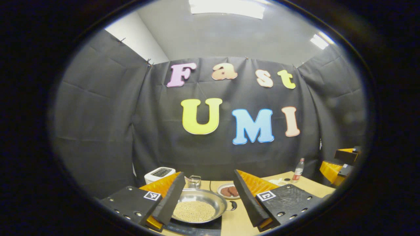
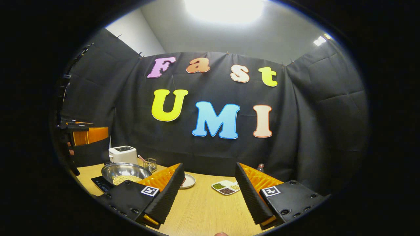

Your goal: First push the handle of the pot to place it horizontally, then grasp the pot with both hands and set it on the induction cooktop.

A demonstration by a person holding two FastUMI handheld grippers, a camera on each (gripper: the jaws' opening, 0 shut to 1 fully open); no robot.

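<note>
A steel pot (image 1: pixel 200 200) holding pale beans rests on the black induction cooktop (image 1: pixel 210 226), low between the fingers of my left gripper (image 1: pixel 208 177). That gripper is open, and its left finger covers the pot's left rim. A short dark handle (image 1: pixel 233 205) juts from the pot's right side. Farther right, the right gripper (image 1: pixel 343 162) hovers at the table's edge. From the right gripper view, the pot (image 2: pixel 124 173) and cooktop (image 2: pixel 100 183) lie far to the left. My right gripper (image 2: pixel 209 167) stands open over bare tabletop. The left gripper (image 2: pixel 83 134) shows high at the left edge.
Behind the pot stand a white toaster (image 1: pixel 159 173), a glass holder (image 1: pixel 194 181) and a plate of brown patties (image 1: pixel 228 191). A bottle (image 1: pixel 298 170) stands at the back right. A divided dish of beans (image 2: pixel 226 187) and a small plate (image 2: pixel 188 181) sit mid-table.
</note>
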